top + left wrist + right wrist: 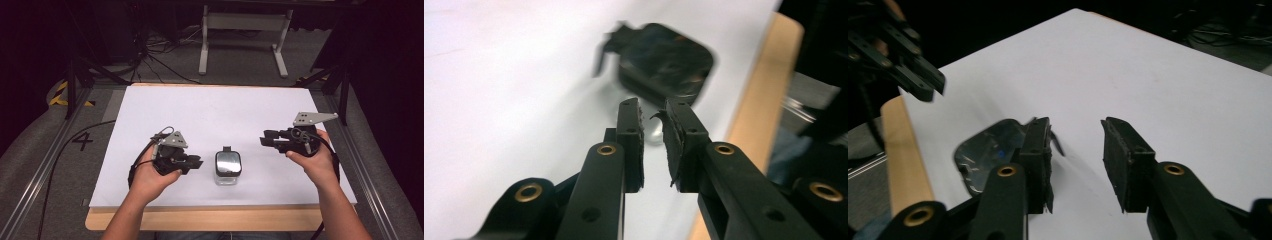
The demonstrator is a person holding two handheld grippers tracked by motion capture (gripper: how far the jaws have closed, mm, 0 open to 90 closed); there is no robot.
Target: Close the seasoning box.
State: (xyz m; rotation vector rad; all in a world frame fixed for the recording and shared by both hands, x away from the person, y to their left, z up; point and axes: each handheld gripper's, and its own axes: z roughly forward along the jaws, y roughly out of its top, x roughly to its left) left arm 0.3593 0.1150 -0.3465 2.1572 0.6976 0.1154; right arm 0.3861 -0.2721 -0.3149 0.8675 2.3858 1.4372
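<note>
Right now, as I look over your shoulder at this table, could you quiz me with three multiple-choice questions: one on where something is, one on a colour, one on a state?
1. Where does the small jar stand?
A. between the two grippers
B. at the table's far edge
C. on the floor

2. What colour is the sheet covering the table?
A. green
B. white
C. red

3. How is the jar now?
A. held by the left gripper
B. held by the right gripper
C. standing free, lid on

Answers:
1. A: it sits on the sheet midway between the hands.
2. B: the sheet is plain white.
3. C: both grippers are apart from it, jaws parted on nothing.
</note>
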